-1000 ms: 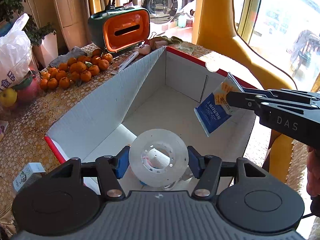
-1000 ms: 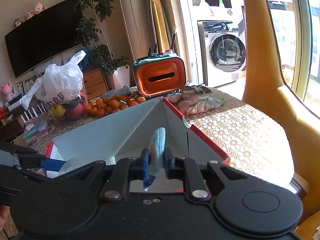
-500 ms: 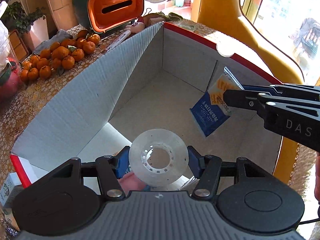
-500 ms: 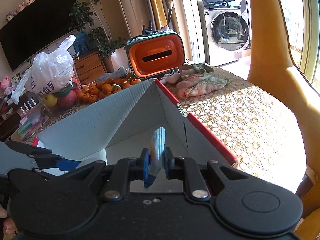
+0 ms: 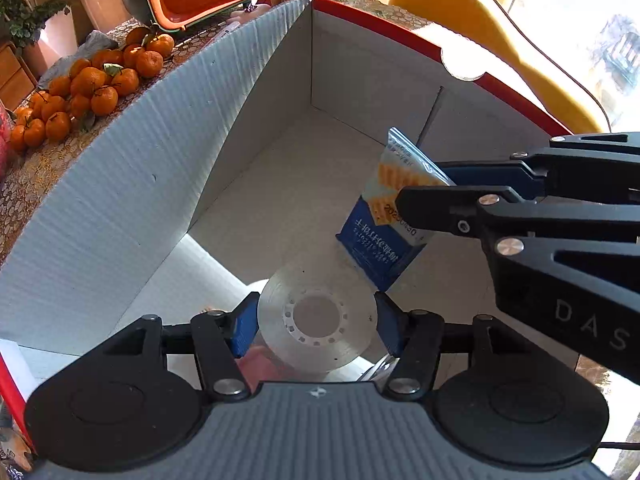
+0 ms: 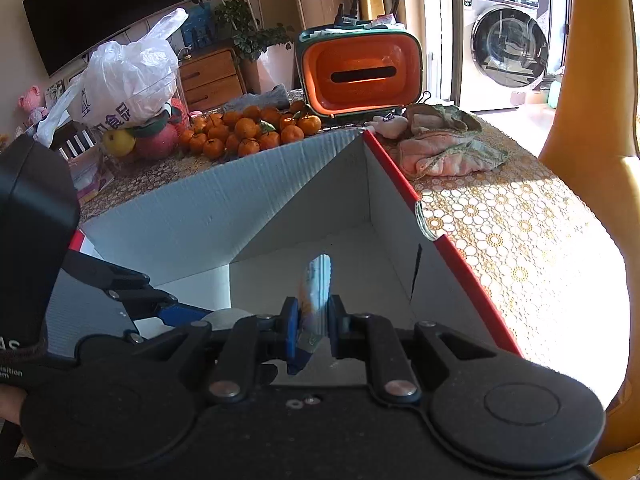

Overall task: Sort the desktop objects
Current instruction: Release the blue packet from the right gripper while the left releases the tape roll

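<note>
A white cardboard box with a red rim (image 5: 224, 128) (image 6: 208, 216) lies open on the table. My left gripper (image 5: 316, 320) is shut on a clear tape roll (image 5: 280, 300), held low inside the box. In the left wrist view my right gripper (image 5: 428, 188) reaches in from the right, shut on a blue and white snack packet (image 5: 376, 240) that hangs over the box floor just above the roll. In the right wrist view the packet (image 6: 318, 284) shows edge-on between the blue pads of my right gripper (image 6: 314, 320), and the left gripper (image 6: 176, 314) comes in from the left.
A pile of tangerines (image 5: 92, 80) (image 6: 248, 128) lies behind the box, with an orange and green case (image 6: 358, 72) further back. A white plastic bag (image 6: 128, 76) over fruit stands left. A pink cloth (image 6: 444, 148) lies on the lace tablecloth (image 6: 520, 240). A yellow chair (image 5: 460, 4) stands right.
Both grippers have gone down further into the box with their loads. The packet now hangs close above the tape roll. Neither gripper has let go.
</note>
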Tool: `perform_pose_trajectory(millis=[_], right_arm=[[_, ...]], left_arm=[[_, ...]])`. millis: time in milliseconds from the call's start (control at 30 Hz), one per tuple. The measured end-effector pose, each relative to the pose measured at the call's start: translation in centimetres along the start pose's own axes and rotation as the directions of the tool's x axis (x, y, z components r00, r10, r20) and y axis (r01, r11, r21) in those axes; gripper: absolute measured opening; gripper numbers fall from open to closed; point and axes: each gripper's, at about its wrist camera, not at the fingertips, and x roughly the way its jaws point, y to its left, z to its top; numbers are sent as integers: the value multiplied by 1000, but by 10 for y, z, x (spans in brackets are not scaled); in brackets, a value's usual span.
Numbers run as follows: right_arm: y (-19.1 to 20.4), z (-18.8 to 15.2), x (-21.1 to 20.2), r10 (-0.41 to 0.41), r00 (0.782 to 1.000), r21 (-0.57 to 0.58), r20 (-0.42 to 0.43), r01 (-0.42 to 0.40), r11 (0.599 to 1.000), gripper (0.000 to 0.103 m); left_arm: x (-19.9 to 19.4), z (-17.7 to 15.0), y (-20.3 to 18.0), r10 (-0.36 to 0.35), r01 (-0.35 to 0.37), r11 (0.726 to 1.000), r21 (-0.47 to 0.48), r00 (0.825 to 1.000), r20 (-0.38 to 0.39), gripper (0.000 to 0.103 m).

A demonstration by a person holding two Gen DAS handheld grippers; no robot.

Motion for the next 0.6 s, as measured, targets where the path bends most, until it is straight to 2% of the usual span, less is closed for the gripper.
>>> perform_pose_trajectory(millis=[200, 333, 433, 600], right_arm=[[-1, 3, 6, 1, 999, -13, -36, -2, 1000, 15], [3, 3, 6, -59, 997, -62, -43, 57, 996, 23], [3, 2, 3, -68, 997, -76, -30, 66, 995, 25], [1, 0, -3, -81, 997, -82, -14, 80, 993, 37]], left_arm=[[9, 1, -2, -9, 9, 1000, 2, 999, -41, 59], [15, 2, -1, 4, -5, 1000, -16, 997, -72, 59], [17, 2, -3, 6, -7, 1000, -2, 996, -86, 59], [16, 1, -6, 1, -1, 1000, 6, 995, -100, 61]])
